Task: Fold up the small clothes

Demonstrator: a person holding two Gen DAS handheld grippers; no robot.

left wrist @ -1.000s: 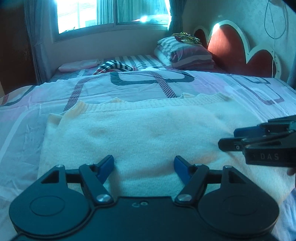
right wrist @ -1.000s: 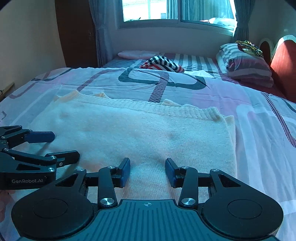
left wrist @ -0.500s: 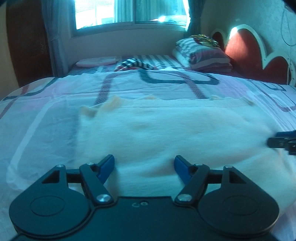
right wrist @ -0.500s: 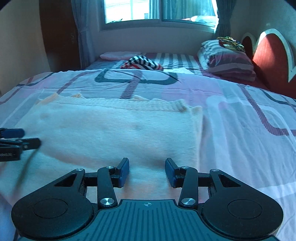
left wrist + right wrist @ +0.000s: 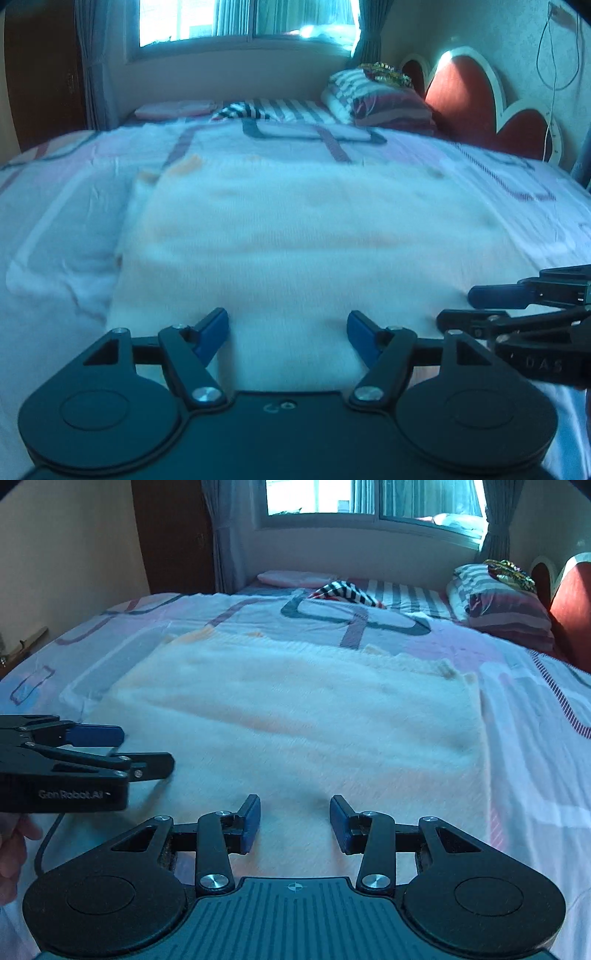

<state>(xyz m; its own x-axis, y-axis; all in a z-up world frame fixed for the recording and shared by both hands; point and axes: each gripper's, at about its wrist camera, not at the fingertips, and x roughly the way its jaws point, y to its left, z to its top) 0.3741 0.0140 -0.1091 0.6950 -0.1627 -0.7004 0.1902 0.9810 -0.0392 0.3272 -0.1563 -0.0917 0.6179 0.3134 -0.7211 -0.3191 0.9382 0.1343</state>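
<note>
A cream knit garment (image 5: pixel 306 236) (image 5: pixel 295 723) lies spread flat on the patterned bedsheet (image 5: pixel 55 221), its ribbed edge at the far side. My left gripper (image 5: pixel 288 330) is open over the garment's near edge, left of its middle, with only flat cloth under its blue pads. My right gripper (image 5: pixel 294 814) is open too, narrower, over the near edge further right, nothing between its fingers. Each shows in the other's view: the right gripper (image 5: pixel 476 306) at the right, the left gripper (image 5: pixel 144 749) at the left. Both views are motion-blurred.
Striped pillows (image 5: pixel 373 99) (image 5: pixel 498 602) lie by a red headboard (image 5: pixel 461 99) at the far right. A black, white and red striped cloth (image 5: pixel 347 590) and a pink pillow (image 5: pixel 291 578) lie under the window. A hand (image 5: pixel 11 853) holds the left gripper.
Half a second ago the two grippers had drawn apart, only a tip of each showing in the other's view. Now they are close side by side again. The garment lies as before.
</note>
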